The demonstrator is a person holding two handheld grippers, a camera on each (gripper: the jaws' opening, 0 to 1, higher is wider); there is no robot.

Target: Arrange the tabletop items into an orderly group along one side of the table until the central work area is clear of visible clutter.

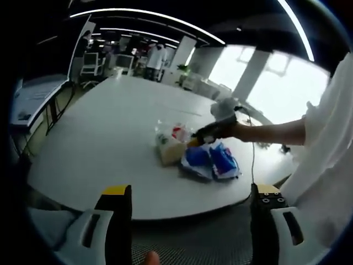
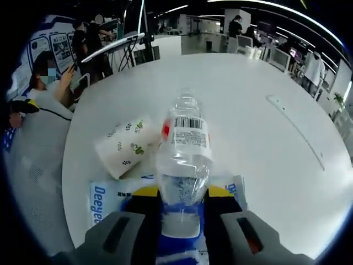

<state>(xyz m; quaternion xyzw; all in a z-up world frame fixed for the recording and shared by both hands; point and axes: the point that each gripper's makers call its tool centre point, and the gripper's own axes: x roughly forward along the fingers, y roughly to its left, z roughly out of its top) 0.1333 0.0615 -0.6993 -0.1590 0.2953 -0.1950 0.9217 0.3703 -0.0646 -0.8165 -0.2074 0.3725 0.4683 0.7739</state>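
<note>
A clear plastic bottle with a barcode label lies between the jaws of my right gripper, which is shut on its lower body. Beside it, a paper cup with a green leaf print lies on its side. Blue and white tissue packs lie under the gripper. In the left gripper view the same cluster sits near the table's near right edge: bottle, cup, packs, with the right gripper reaching in from the right. My left gripper hangs open, off the table's near edge.
The round white table stretches far and left of the cluster. A thin cable hangs by the person's forearm. People sit at the left past the table's edge. Desks and chairs stand beyond.
</note>
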